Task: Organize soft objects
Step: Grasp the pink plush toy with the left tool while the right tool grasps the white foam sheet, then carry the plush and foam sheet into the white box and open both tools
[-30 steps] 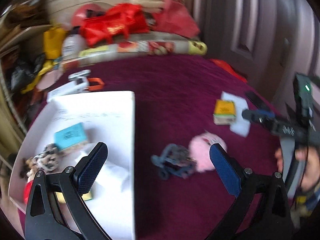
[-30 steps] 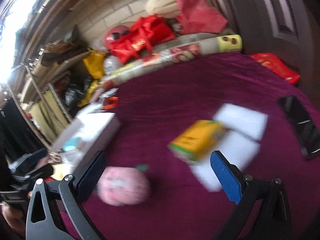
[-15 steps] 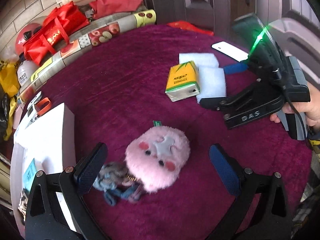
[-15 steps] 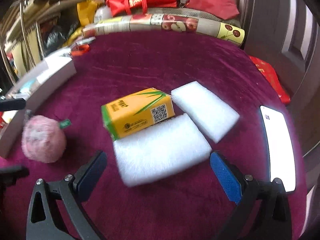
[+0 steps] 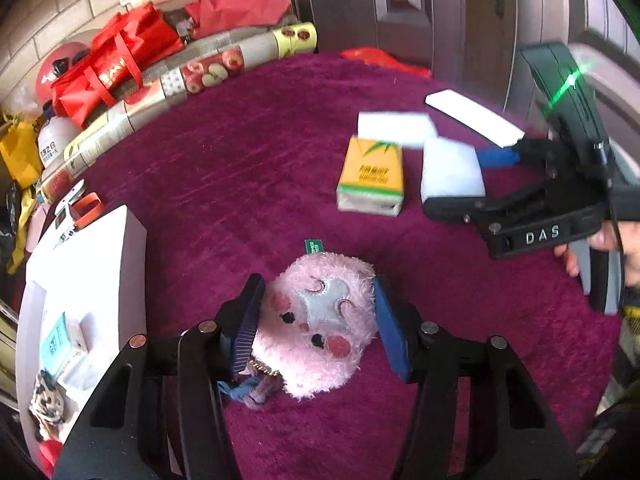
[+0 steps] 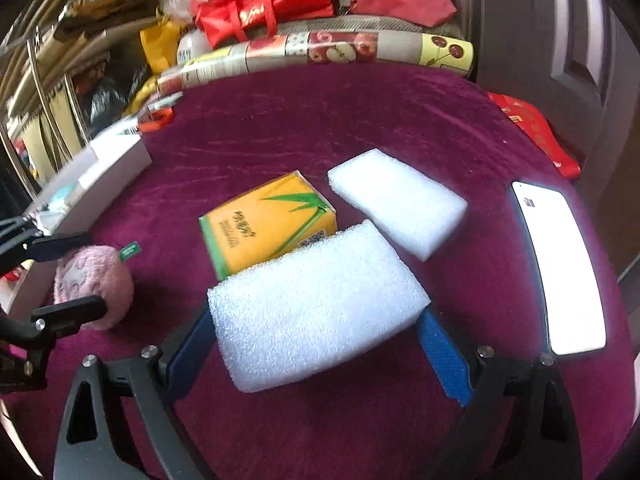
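On the purple cloth [image 5: 248, 152], near its front edge: one pink plush toy [image 5: 320, 320], round, face up, green tag [image 5: 315, 246] pointing away toward the far side. No real long axis; it is about as wide as it is deep.

Left gripper [image 5: 318, 322]: half a second ago its jaws stood wide with the toy loose between them; they have just been closing, and both pads now press into the pile on either flank. Clenched on the toy. A tangle of blue-grey cord [image 5: 252, 390] lies under the toy's near edge, probably attached, though the view is too crowded to be sure.

Right gripper [image 6: 316, 336]: jaws have just been closing a little around the nearer white foam block [image 6: 316, 304]. The left pad seems to meet the block's end; the right pad shows a slight gap, so contact is uncertain. The block's long axis runs across the jaws, left to right, slightly tilted.

Adjacent items: yellow tissue pack [image 6: 268, 224] touching the block's far side; second foam block [image 6: 396, 204] just beyond; white box [image 5: 88, 280] at the left, already holding small items.

Reading: both pick-ups are under way, and the box looks like the destination.
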Demonstrator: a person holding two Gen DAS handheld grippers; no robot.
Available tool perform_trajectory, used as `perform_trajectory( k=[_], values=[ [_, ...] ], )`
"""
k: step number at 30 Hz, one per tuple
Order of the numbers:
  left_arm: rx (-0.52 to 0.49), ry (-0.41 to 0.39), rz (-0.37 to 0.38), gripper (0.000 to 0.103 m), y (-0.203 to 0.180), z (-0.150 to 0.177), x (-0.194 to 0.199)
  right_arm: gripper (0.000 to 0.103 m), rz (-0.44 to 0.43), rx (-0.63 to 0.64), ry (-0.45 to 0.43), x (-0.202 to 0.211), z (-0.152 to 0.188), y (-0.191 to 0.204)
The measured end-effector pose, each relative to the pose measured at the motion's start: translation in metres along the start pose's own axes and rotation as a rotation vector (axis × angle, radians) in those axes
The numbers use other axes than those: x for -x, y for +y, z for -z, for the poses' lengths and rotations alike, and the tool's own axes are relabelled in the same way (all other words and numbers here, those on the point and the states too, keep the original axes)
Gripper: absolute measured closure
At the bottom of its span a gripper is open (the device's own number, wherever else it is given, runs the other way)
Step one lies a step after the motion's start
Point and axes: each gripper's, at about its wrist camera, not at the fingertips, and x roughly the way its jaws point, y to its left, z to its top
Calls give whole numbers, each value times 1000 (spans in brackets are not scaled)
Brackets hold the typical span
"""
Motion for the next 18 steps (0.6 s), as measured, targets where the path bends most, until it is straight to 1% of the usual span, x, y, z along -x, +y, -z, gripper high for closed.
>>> perform_trajectory(
  k=[3, 5, 8, 12, 15, 18],
  values=[
    [31, -46, 6, 49, -1, -1, 14, 8, -29, -50, -36, 15, 0, -3],
    [62, -78, 18, 49, 0, -2, 24, 8, -38, -63, -70, 27, -1, -1],
    [101, -123, 17, 49, 4, -1, 39, 8, -54, -67, -128, 46, -4, 4],
    [144, -152, -26, 49, 11, 1, 54, 8, -81, -61, -185, 63, -8, 14],
    [167, -160, -59, 49, 18, 4, 61, 8, -101, -43, -201, 68, -10, 25],
    [198, -172, -76, 49, 24, 7, 69, 8, -111, -26, -202, 69, -11, 31]
  ],
)
